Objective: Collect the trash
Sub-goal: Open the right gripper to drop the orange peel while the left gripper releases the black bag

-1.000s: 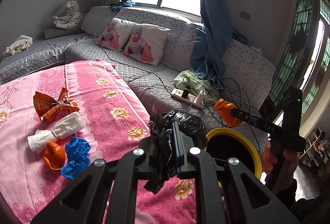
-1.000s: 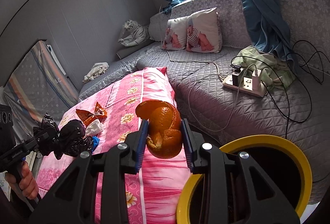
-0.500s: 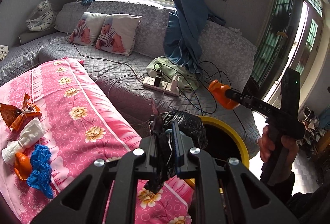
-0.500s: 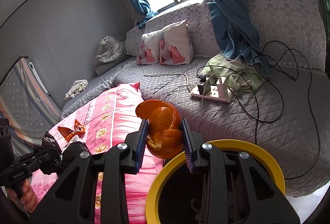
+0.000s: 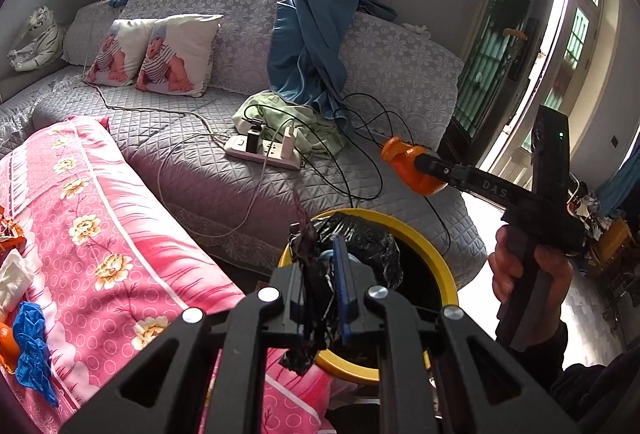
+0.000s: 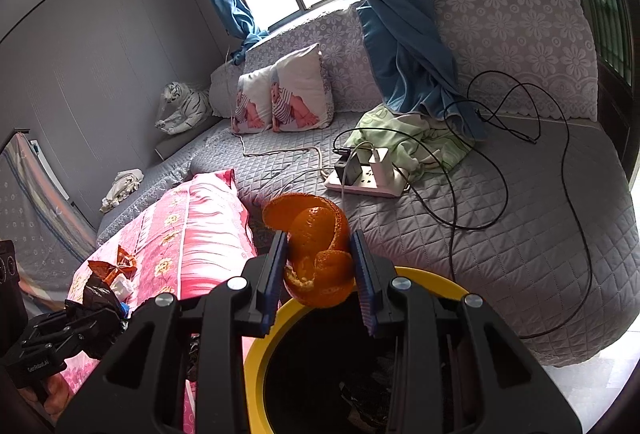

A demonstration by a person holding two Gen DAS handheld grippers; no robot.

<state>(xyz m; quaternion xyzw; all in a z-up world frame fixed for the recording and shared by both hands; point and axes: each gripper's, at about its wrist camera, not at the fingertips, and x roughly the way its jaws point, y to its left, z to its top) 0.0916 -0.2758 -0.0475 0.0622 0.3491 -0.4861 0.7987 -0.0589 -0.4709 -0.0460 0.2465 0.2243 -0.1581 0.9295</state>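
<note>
Over the yellow-rimmed trash bin [image 6: 256, 362], the right gripper [image 6: 320, 266] pinches a curled orange peel [image 6: 316, 254], light and springy, at its middle, while at nine o'clock the left gripper [image 5: 320, 274] clamps limp, crumpled black plastic [image 5: 360, 246] by one edge.

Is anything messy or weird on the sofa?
Yes. A white power strip lies on the grey sofa cover with chargers plugged in, black cables looping loosely across the seat, and a crumpled green cloth right behind it. That seems an odd place for live plugs.
</note>
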